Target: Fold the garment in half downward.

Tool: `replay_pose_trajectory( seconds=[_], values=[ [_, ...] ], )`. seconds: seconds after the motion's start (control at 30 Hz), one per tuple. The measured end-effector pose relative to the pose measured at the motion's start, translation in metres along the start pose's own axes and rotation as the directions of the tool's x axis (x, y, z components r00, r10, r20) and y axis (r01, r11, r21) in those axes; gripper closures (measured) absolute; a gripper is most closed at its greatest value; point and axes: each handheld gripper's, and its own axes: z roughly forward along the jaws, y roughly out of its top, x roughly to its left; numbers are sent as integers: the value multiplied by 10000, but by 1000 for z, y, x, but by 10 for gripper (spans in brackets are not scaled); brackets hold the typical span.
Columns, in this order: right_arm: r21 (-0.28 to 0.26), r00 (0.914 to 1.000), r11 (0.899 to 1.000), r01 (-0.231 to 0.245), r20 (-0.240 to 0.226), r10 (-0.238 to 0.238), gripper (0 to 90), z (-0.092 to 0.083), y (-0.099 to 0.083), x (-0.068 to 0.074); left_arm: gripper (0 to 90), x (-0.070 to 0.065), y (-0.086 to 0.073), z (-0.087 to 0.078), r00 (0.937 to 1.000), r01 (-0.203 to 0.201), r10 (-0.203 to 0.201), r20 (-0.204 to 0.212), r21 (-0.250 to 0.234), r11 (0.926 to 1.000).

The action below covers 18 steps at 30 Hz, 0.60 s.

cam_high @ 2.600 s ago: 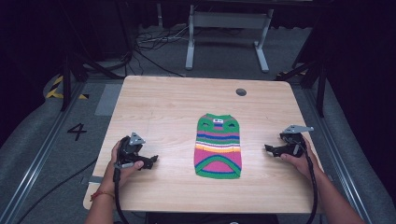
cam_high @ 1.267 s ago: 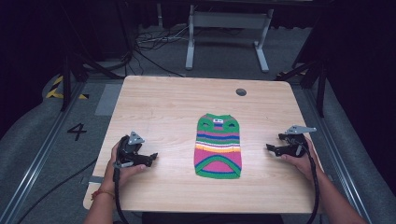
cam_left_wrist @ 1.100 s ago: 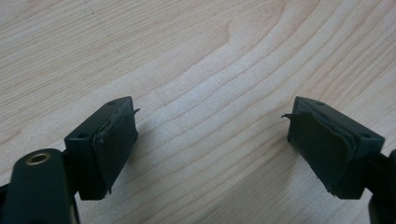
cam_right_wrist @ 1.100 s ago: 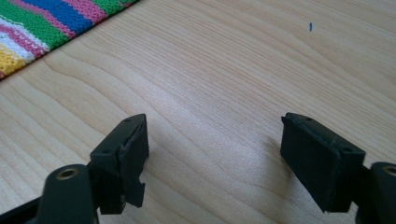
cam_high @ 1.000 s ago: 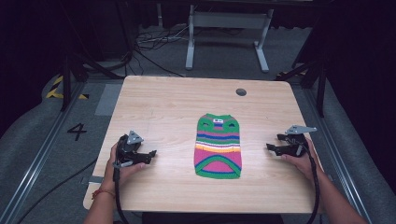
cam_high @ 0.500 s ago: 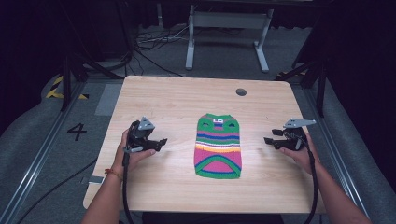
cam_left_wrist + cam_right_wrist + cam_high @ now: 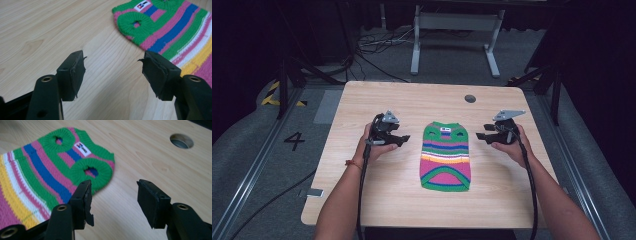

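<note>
High view: we see the striped sweater flat mid-table, between the left gripper and right gripper, both near its collar end | left gripper view: jaws just closing, parted over bare wood, holding nothing | right gripper view: same, plus armholes, label and table hole.

Knitted sweater flat on the table, near the middle, neck end toward the far edge. Left gripper just to the left of the neck end, right gripper to the right, both apart from it. Cable hole behind the sweater, near the far edge.
</note>
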Motion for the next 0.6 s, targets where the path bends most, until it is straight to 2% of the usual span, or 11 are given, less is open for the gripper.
replay_pose_trajectory(
  seconds=[0.07, 0.1, 0.17, 0.23, 0.27, 0.4, 0.47, 0.5, 0.6],
  values=[
    [-124, 10000, 9999, 21, -91, -22, 476, 8, 10, 1, 378, 2, 6, 6, 9998, -179, 180, 97, -66, 9998],
    [-34, 9999, 10000, 50, -125, -50, 477, 12, 13, 2, 394, 4, 9, 12, 9998, -145, 145, 170, -2, 9999],
    [63, 9998, 9999, 158, -138, -157, 489, 21, 20, 2, 396, 7, 14, 19, 9999, -136, 136, 24, -28, 9999],
    [98, 9997, 9997, 235, -117, -234, 498, 27, 25, 2, 400, 10, 20, 23, 9999, 81, -79, 102, -144, 9999],
    [130, 9998, 9998, 153, -150, -151, 499, 31, 27, 2, 401, 12, 23, 25, 9997, 210, -208, 120, -224, 9995],
    [85, 9997, 9997, 234, -116, -233, 504, 40, 33, 0, 396, 13, 34, 33, 9998, 210, -211, -59, -214, 9996],
    [188, 9995, 9996, 200, -239, -196, 502, 46, 35, -1, 397, 13, 38, 37, 9999, 30, -33, -121, -313, 9995],
    [243, 9995, 9994, 245, -192, -240, 504, 49, 36, -2, 407, 12, 41, 41, 9999, 21, -23, -119, -166, 9999],
    [405, 9998, 9990, 175, -107, -171, 513, 56, 38, -4, 402, 14, 46, 49, 9999, 125, -126, -54, -212, 9997]
  ],
)
